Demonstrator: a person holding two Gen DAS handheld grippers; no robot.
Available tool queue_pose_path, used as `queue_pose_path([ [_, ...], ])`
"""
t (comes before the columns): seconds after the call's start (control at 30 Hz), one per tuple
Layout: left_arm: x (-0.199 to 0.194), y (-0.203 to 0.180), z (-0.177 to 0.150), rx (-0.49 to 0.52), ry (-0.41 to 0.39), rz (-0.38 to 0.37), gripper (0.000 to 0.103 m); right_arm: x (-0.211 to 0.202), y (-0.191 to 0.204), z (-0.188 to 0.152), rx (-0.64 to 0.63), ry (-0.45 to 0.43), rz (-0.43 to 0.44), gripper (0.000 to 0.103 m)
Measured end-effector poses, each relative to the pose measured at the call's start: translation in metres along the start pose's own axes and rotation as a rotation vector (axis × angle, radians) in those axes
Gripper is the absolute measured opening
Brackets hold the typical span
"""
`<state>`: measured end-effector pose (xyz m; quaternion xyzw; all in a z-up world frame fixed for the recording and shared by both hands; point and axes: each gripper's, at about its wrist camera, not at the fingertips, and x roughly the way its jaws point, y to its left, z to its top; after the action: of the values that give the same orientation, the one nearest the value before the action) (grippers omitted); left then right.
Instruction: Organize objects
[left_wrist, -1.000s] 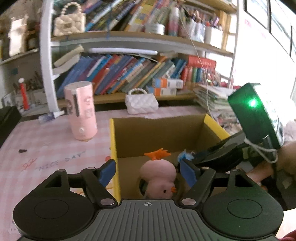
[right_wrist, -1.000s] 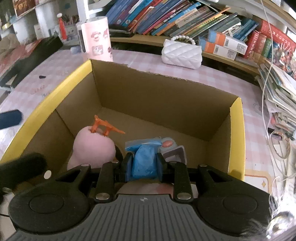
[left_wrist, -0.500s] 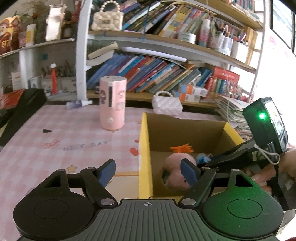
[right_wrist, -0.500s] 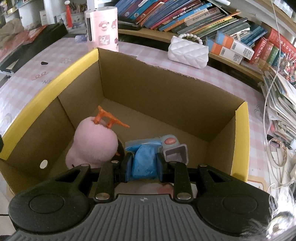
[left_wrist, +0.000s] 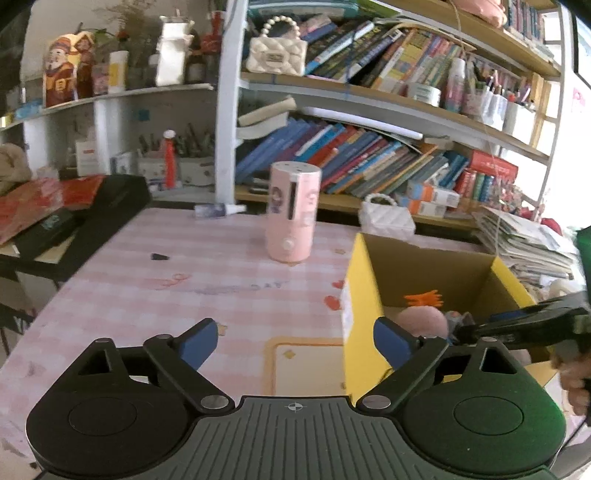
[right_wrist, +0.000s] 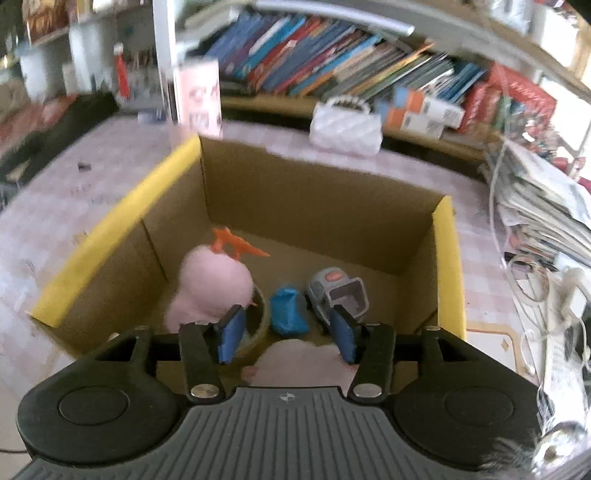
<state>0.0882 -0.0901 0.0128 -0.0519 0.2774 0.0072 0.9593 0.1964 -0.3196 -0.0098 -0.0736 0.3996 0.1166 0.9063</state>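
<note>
Two grippers are mine here, and both stand with their blue pads spread wide and nothing between them. My right gripper (right_wrist: 287, 334) hangs over the near edge of the cardboard box (right_wrist: 317, 206), whose two side flaps are yellow. My left gripper (left_wrist: 295, 341) is out over the pink checked tablecloth (left_wrist: 207, 273), just left of the box.

Four things lie on the box floor that I can count: one pink plush chick (right_wrist: 212, 286) with an orange comb, sitting upright with the comb pointing to the right; one blue toy (right_wrist: 288, 310), its long axis running away from me toward the far wall; one grey toy truck (right_wrist: 338, 291) just right of it, its open bucket tilted toward me; and one pale pink soft thing (right_wrist: 303, 360) right under my pads, too close to make out.

Beyond the box stand one pink cylinder (left_wrist: 292, 212) and one white quilted handbag (left_wrist: 386, 218) with a bead handle. Faint writing on the cloth is too blurred to read.
</note>
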Motion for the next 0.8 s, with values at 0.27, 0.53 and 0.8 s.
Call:
queue_pose_path([
  [0.27,-0.025,0.02,-0.004,0.012,-0.028,0.006,0.1,-0.057,0.038,-0.013,0.09,-0.172,-0.061,0.068],
  [0.53,-0.046,0.039,-0.019,0.006,-0.017,-0.004,0.102,-0.086,0.08,-0.046,0.14,-0.213,-0.095,0.076],
  [0.8,-0.06,0.057,-0.04,-0.019,0.023,0.04,0.102,-0.098,0.115,-0.078,0.147,-0.192,-0.12,0.086],
])
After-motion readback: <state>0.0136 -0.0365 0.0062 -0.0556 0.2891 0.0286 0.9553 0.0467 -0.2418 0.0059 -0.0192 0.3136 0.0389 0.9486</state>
